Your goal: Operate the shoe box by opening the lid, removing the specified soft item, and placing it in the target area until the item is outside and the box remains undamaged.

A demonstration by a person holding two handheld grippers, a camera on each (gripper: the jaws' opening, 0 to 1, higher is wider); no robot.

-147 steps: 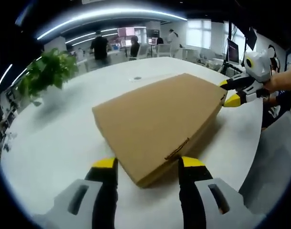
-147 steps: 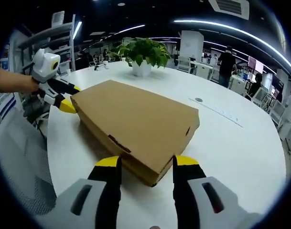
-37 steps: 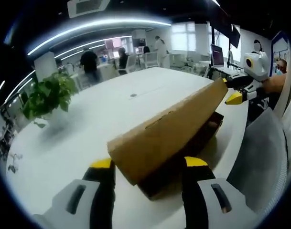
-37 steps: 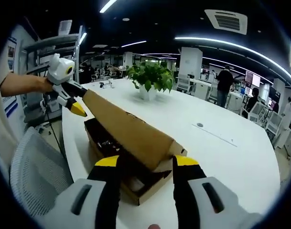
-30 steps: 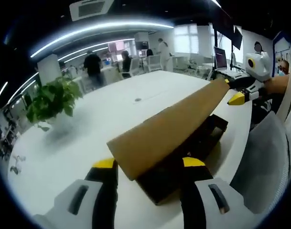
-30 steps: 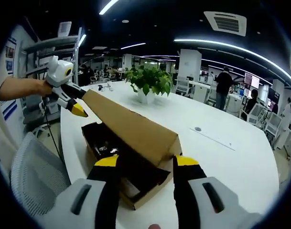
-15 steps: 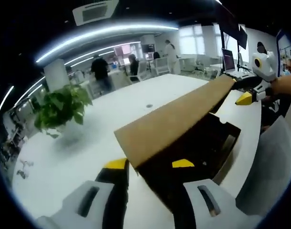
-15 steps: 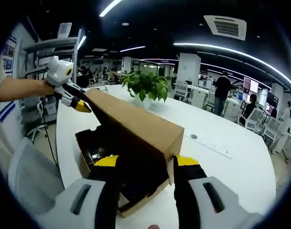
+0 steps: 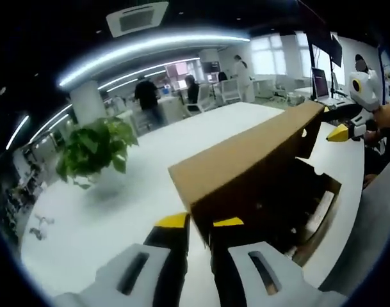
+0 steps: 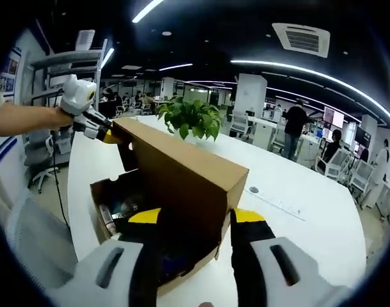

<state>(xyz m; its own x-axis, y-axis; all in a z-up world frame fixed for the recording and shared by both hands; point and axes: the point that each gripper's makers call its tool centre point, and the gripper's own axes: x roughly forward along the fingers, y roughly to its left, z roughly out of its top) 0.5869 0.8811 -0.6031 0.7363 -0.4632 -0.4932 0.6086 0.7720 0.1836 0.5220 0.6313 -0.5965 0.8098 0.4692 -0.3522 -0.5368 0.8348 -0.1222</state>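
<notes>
The brown cardboard shoe box has its lid [image 9: 246, 157] raised steeply on its hinge, and the lid [image 10: 182, 166] reads almost upright. Below it the box base [image 10: 102, 192] lies open on the white table, with dark contents I cannot make out and a pale paper edge [image 9: 319, 211] inside. My left gripper [image 9: 200, 222] is shut on one lid corner, and the left gripper [image 10: 105, 134] shows at the lid's far end. My right gripper [image 10: 195, 216] stands open astride the other lid corner. The right gripper [image 9: 341, 128] appears beyond the lid.
A potted green plant [image 9: 92, 150] stands on the big white table [image 10: 297, 224], past the box. A grey mesh chair [image 10: 28, 249] is close to the table's edge by the box. Several people and desks are far behind.
The lid has swung up from flat and closed to nearly upright, baring the box's inside. My left jaws have drawn in on the lid corner. The right jaws have stayed wide.
</notes>
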